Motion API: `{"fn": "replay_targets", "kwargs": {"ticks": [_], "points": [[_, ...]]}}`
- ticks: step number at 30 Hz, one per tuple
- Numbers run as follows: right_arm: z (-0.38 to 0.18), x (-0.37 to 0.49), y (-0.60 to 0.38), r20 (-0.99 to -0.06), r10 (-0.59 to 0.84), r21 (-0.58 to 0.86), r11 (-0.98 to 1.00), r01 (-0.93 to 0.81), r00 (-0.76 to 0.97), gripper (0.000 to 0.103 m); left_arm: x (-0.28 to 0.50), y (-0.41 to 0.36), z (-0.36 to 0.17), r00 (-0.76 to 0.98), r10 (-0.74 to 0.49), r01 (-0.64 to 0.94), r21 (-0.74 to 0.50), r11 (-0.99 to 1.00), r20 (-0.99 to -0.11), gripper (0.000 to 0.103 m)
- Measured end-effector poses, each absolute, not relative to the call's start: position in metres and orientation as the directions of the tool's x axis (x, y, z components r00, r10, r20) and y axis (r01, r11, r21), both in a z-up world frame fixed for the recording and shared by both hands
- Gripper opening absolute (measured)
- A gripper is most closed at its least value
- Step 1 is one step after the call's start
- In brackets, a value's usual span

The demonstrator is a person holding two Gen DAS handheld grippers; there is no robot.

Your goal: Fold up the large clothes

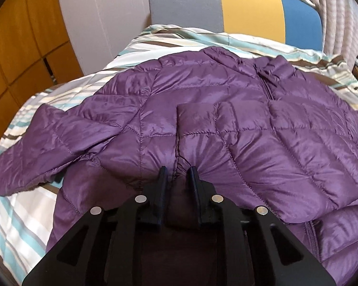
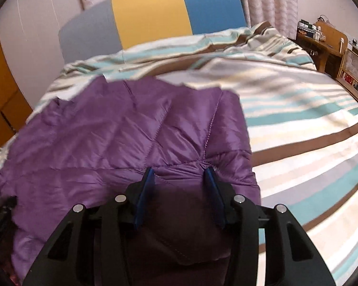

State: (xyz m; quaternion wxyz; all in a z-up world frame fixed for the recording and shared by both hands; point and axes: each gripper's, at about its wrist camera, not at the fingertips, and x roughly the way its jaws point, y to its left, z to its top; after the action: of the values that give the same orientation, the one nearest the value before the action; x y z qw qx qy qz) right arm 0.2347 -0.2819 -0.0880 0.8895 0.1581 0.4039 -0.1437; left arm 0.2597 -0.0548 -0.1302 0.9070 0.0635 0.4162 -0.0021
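Right wrist alone shows wooden desk (image 2: 322, 43) beyond purple jacket (image 2: 121, 128).

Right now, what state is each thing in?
Jacket: spread on the bed, zipped, one sleeve out flat to the side.
Left gripper: shut on the jacket's hem.
Right gripper: jaws apart, jacket fabric bunched between them.
Bedspread: rumpled near the headboard.
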Motion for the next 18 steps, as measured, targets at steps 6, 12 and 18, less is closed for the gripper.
{"fn": "replay_targets", "kwargs": {"ticks": [6,12,18], "points": [[-0.095,0.238,-0.283,-0.763,-0.139,0.149,0.912,0.382,0.631,0.044,0.262,-0.054,-0.132,0.656,0.039,0.058,0.101,0.993,-0.753,0.02],[-0.081,0.222,-0.286,-0.74,-0.137,0.18,0.903,0.39,0.659,0.045,0.262,-0.046,-0.132,0.655,-0.001,0.059,0.049,0.997,-0.755,0.02],[-0.068,0.184,-0.279,-0.742,-0.209,0.128,0.889,0.44,0.637,0.045,0.262,-0.043,-0.132,0.655,-0.015,0.059,0.031,0.998,-0.756,0.02]]}}
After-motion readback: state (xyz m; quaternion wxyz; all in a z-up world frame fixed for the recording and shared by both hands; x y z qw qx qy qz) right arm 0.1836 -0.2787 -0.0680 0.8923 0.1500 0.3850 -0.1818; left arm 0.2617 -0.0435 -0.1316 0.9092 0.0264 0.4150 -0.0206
